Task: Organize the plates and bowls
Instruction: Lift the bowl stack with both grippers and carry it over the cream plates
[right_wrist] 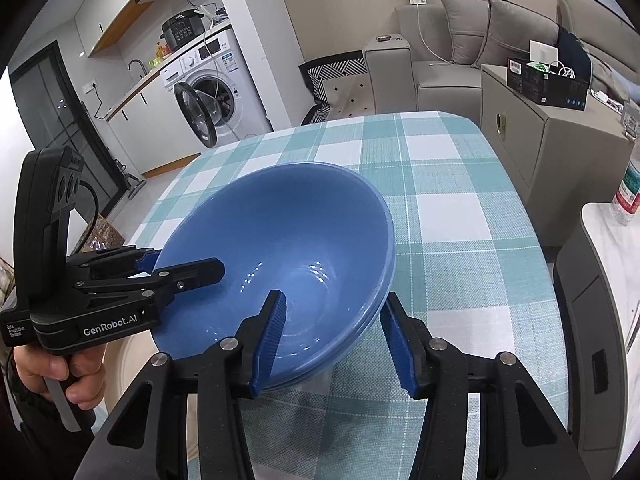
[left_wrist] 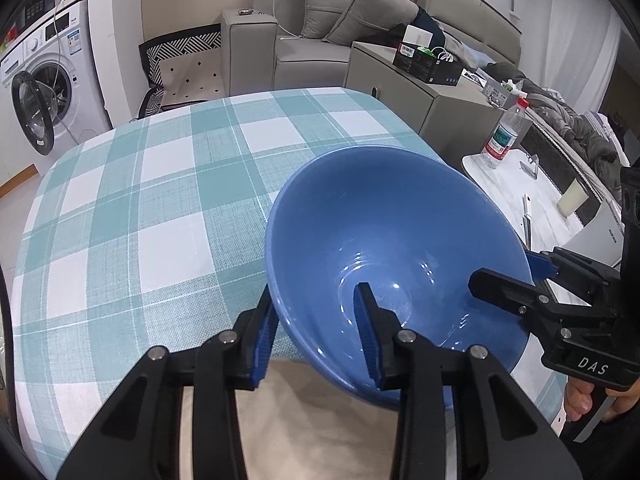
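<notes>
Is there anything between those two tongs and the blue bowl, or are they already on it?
Nothing visible stands between them. The left tongs straddle the near rim of the blue bowl, one finger inside, one outside. The right tongs do the same on the bowl's other side. Both appear closed onto the wall.

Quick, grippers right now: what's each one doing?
Left gripper: closed on the blue bowl rim.
Right gripper: closed on the opposite rim.
</notes>
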A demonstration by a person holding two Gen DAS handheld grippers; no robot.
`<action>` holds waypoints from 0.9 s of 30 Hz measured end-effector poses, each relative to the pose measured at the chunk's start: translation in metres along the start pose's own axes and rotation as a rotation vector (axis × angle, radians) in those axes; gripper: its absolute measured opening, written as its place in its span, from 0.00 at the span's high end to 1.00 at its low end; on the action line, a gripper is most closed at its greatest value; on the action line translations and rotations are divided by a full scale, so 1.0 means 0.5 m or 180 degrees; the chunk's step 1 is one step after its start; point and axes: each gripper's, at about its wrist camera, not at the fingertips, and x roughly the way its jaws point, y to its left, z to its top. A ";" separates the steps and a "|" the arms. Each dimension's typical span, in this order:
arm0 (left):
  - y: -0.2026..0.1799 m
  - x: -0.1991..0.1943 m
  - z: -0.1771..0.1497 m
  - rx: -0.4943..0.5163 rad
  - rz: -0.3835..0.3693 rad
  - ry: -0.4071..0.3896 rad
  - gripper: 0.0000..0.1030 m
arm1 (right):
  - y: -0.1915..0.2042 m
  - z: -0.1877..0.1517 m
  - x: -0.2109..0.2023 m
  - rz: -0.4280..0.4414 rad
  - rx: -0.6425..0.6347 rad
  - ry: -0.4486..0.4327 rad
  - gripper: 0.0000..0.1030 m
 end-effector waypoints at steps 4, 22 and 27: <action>-0.004 -0.012 0.005 0.0004 0.0002 -0.0034 0.65 | -0.002 0.002 -0.011 0.0009 0.0012 -0.0037 0.51; -0.023 -0.096 0.015 0.0008 0.0048 -0.0285 0.65 | 0.030 0.008 -0.091 0.0058 -0.0080 -0.0287 0.51; -0.019 -0.124 0.005 0.0010 0.0078 -0.0356 0.65 | 0.050 0.007 -0.105 0.0110 -0.0111 -0.0299 0.51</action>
